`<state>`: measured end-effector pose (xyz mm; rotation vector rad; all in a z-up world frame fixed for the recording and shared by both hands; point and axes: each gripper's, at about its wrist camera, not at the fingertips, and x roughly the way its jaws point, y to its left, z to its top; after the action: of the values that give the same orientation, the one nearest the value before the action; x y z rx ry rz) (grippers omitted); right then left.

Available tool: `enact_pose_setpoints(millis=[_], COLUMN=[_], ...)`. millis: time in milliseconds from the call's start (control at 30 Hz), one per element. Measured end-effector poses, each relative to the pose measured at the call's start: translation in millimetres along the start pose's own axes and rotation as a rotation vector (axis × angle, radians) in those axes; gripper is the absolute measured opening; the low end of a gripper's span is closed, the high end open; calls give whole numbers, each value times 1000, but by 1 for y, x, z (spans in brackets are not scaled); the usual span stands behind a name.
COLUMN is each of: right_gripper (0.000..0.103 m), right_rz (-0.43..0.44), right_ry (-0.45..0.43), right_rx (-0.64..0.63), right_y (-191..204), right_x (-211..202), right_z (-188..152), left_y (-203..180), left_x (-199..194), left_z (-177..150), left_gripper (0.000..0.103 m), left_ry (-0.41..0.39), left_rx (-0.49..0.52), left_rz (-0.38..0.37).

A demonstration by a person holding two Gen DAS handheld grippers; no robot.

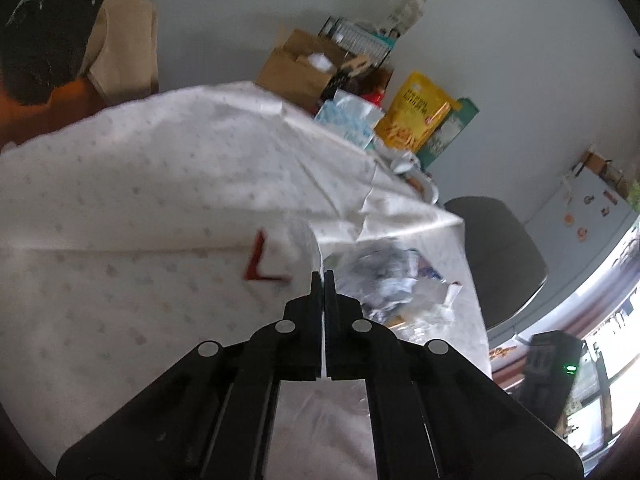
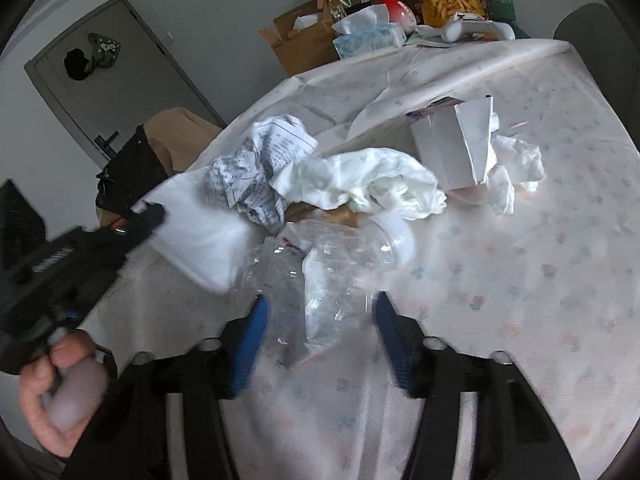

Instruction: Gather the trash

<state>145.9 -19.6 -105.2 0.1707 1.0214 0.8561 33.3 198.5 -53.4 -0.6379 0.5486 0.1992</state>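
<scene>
Trash (image 2: 320, 184) blurred; left fingers (image 1: 323, 280) clenched on white bag edge (image 1: 308, 240), right fingers (image 2: 320, 312) apart astride bottle (image 2: 316, 268).

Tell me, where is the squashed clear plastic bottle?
In the right wrist view, the squashed clear plastic bottle lies between the right gripper fingers, below the crumpled printed paper.

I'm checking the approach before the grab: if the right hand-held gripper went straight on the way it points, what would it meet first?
Most likely the crushed clear plastic bottle, already lying between the right hand-held gripper fingers; the crumpled paper lies beyond it.
</scene>
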Motion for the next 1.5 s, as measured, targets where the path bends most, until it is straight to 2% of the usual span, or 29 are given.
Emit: enact_pose_setpoints(millis=[200,233,533,733,833,933,1000,1067,1100,1200,1233,1333,1500], right_gripper=[40,30,29,29,29,31,36,55,56,53,40,32,31], right_rz=[-18,-20,-34,-96,-120,-125,-127,-140,-146,-138,-127,-104,-72], right_ry=[-65,-74,-144,-186,-159,-124,-102,-93,-90,-58,-46,-56,-103], right_rx=[-20,-26,-47,-93,-94,-63,-47,-52,-59,-67,-71,-93,-112], right_y=[3,4,1,-1,-8,-18,-22,-22,-22,-22,-22,-16,-5], right_x=[-26,-31,-72,-99,-95,-85,-78,-73,-71,-63,-60,-61,-70], right_z=[0,0,-9,-20,-25,-30,-33,-33,-34,-35,-36,-35,-31], left_y=[-12,-16,-45,-53,-46,-29,-16,-6,-3,-1,-1,-2,-2], left_x=[-24,-28,-61,-69,-58,-29,-11,-2,1,2,1,-5,-32], left_z=[9,10,12,8,-3,-19,-29,-36,-38,-38,-38,-33,-19], left_gripper=[2,2,2,2,2,2,2,2,2,2,2,2,2], left_ry=[-59,-70,-134,-102,-47,69,126,156,161,157,151,128,57], left_rx=[19,28,73,98,112,96,82,74,74,83,86,90,100], left_rz=[-25,-27,-70,-139,-103,-32,28,69,85,107,110,98,111])
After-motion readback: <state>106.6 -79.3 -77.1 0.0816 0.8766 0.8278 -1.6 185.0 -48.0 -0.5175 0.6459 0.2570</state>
